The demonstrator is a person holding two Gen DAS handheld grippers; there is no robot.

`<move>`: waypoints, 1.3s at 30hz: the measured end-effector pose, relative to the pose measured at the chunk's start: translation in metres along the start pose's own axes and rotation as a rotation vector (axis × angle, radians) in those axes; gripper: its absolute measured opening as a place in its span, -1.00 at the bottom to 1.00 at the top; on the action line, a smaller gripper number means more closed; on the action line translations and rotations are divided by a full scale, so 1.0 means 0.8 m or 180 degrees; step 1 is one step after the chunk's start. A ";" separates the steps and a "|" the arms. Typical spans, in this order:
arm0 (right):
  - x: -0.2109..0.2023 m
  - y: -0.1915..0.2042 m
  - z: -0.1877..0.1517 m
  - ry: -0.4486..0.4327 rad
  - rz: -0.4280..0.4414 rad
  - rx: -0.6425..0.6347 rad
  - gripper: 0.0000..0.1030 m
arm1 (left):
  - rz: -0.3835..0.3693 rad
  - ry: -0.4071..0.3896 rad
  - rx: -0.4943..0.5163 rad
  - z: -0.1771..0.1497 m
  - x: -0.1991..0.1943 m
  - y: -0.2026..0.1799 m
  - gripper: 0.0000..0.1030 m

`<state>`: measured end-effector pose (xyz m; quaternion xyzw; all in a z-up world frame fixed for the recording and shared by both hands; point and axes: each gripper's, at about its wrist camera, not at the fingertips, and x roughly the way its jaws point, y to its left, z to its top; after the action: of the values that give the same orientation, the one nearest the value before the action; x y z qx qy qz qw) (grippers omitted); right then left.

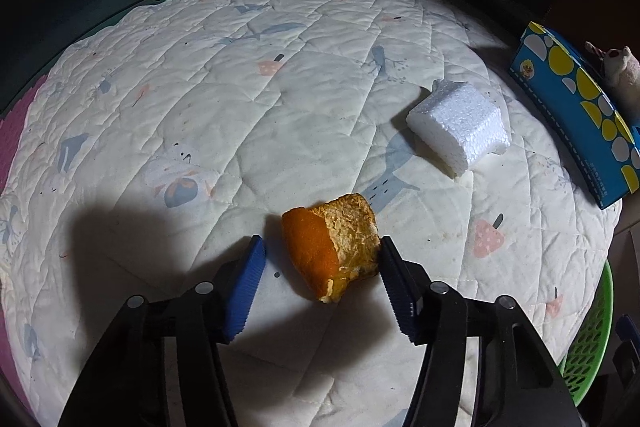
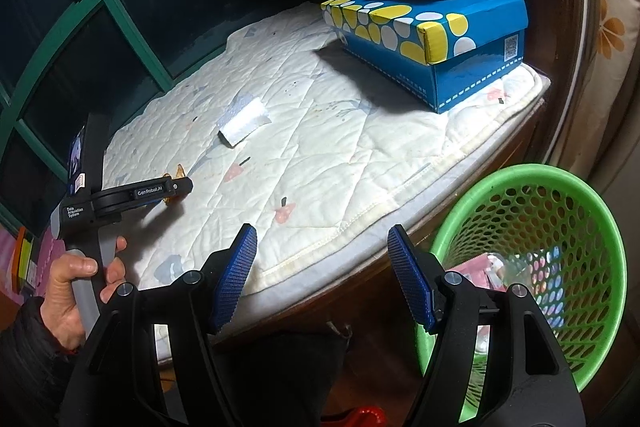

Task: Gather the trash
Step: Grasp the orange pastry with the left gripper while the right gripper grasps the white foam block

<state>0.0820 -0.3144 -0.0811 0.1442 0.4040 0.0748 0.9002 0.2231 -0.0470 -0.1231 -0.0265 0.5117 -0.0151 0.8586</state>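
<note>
Here, in the left wrist view, the left gripper (image 1: 322, 267) straddles a piece of orange peel (image 1: 332, 247) lying on the quilted mat (image 1: 200, 87). One of its fingers (image 1: 394, 277) touches the peel's edge while the other stands clear, so nothing is clamped yet. A one-sided push could roll the curled peel out of reach, and it looks dry enough to crumple under pressure. Beyond the peel lies a white foam block (image 1: 460, 125); past that, a blue patterned box (image 1: 576, 107).

From the right wrist view, the right gripper (image 2: 322, 273) hangs released and empty over the mat's edge, nearer the camera than the peel (image 2: 178, 173). Right of the peel and below the mat's edge stands the green mesh basket (image 2: 596, 227), holding a few wrappers or papers too blurred to name. A peel dropped short of its rim would land on the floor.
</note>
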 end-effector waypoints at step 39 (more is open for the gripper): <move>0.194 0.134 0.116 0.0349 -0.0040 -0.1104 0.46 | -0.0441 -0.0046 -0.0062 -0.018 -0.064 0.066 -0.39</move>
<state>0.2524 -0.1926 -0.0981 -0.0200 0.4345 0.1455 0.8886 0.1859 0.0078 -0.0881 -0.0703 0.5025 -0.0693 0.8589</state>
